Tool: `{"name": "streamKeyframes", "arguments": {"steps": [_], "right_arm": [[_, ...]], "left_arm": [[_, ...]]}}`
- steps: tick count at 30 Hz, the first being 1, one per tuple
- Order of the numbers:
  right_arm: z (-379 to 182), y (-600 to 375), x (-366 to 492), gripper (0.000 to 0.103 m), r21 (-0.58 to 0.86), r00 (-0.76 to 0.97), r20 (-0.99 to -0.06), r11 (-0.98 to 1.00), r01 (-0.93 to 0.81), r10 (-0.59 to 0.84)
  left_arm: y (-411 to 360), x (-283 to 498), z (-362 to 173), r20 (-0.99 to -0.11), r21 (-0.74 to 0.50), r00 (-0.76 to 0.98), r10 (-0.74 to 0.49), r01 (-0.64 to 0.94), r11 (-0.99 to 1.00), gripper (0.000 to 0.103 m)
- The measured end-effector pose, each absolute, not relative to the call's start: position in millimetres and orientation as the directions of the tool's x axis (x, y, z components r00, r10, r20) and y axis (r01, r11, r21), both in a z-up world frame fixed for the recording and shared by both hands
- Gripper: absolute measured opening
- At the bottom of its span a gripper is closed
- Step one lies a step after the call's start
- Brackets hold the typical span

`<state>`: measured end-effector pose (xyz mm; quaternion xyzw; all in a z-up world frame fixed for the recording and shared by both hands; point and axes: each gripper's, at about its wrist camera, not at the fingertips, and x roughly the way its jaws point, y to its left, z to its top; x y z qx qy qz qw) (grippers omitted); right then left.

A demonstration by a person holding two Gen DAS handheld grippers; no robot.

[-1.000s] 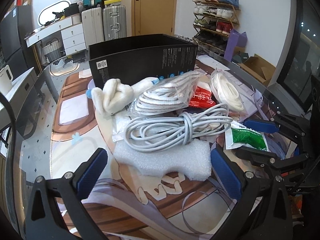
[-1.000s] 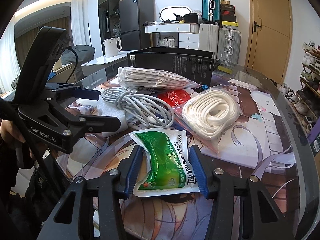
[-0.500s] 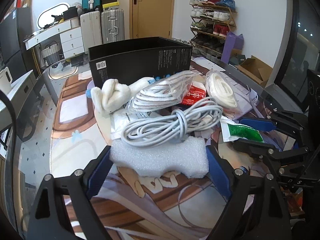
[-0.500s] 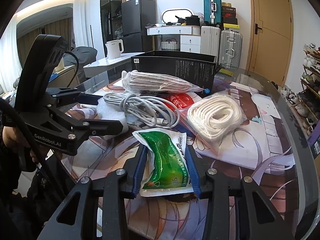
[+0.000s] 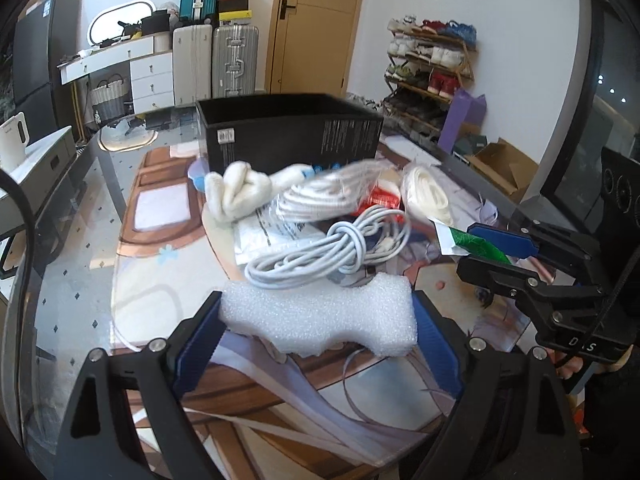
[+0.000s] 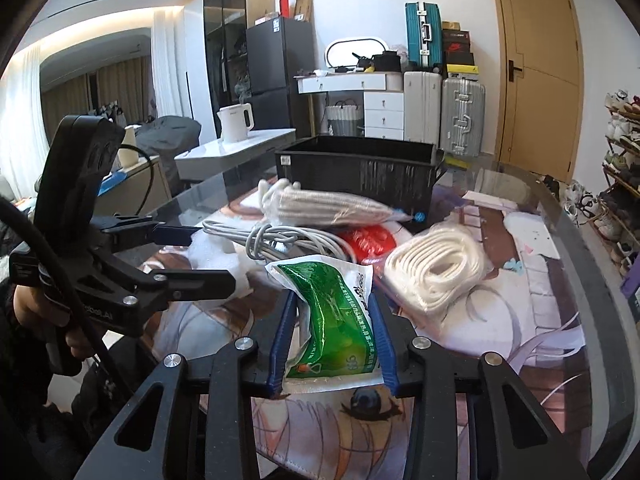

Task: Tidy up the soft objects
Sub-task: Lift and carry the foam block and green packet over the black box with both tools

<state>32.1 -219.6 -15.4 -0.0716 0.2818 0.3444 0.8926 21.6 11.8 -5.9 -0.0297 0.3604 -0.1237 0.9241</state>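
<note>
Left gripper (image 5: pixel 316 336) clamps the foam (image 5: pixel 320 314); right gripper (image 6: pixel 332 340) clamps the green pouch (image 6: pixel 332 312); the box (image 6: pixel 356 174) at 12 o'clock appears empty, cable (image 5: pixel 332 250) and bagged ropes (image 6: pixel 434 274) remaining unsorted

glass table (image 6: pixel 560 216), printed mat (image 6: pixel 532 280), black box (image 6: pixel 360 176)
</note>
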Motion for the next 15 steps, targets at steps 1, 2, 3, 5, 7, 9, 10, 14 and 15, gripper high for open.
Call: {"name": "streamKeyframes", "arguments": {"steps": [1, 2, 3, 5, 7, 9, 10, 14, 15], "right_arm": [[-13.7, -219.9, 32.1, 0.037, 0.066, 0.608, -0.55, 0.755, -0.652, 0.573], [-12.1, -220.2, 32.2, 0.037, 0.064, 0.611, -0.548, 0.757, -0.65, 0.571], [-10.9, -220.6, 32.7, 0.037, 0.063, 0.615, -0.545, 0.759, -0.648, 0.57], [-7.9, -221.6, 32.8, 0.037, 0.062, 0.622, -0.538, 0.763, -0.644, 0.569], [-3.8, -223.5, 32.2, 0.037, 0.058, 0.632, -0.53, 0.767, -0.639, 0.566], [0.7, -226.6, 32.9, 0.037, 0.066, 0.636, -0.521, 0.769, -0.635, 0.57], [2.1, -227.4, 33.4, 0.037, 0.074, 0.635, -0.518, 0.769, -0.635, 0.574], [8.8, -229.7, 35.9, 0.037, 0.063, 0.656, -0.504, 0.781, -0.621, 0.562], [10.2, -229.8, 36.7, 0.037, 0.065, 0.657, -0.502, 0.782, -0.619, 0.562]], "left_arm": [[12.6, 20.2, -3.0, -0.652, -0.144, 0.716, -0.251, 0.208, 0.967, 0.089], [13.7, 19.0, -0.3, -0.645, -0.148, 0.721, -0.255, 0.21, 0.967, 0.089], [13.3, 18.9, 1.1, -0.642, -0.148, 0.724, -0.254, 0.208, 0.967, 0.089], [15.2, 17.5, 5.6, -0.631, -0.148, 0.734, -0.251, 0.203, 0.968, 0.089], [17.3, 16.4, 9.9, -0.621, -0.157, 0.741, -0.257, 0.203, 0.966, 0.089], [18.5, 16.4, 15.1, -0.616, -0.168, 0.741, -0.27, 0.211, 0.963, 0.089], [19.8, 16.2, 17.8, -0.608, -0.197, 0.734, -0.302, 0.229, 0.953, 0.089], [20.0, 16.3, 27.7, -0.595, -0.178, 0.752, -0.282, 0.219, 0.959, 0.089], [20.5, 17.1, 29.5, -0.594, -0.177, 0.754, -0.28, 0.216, 0.96, 0.089]]}}
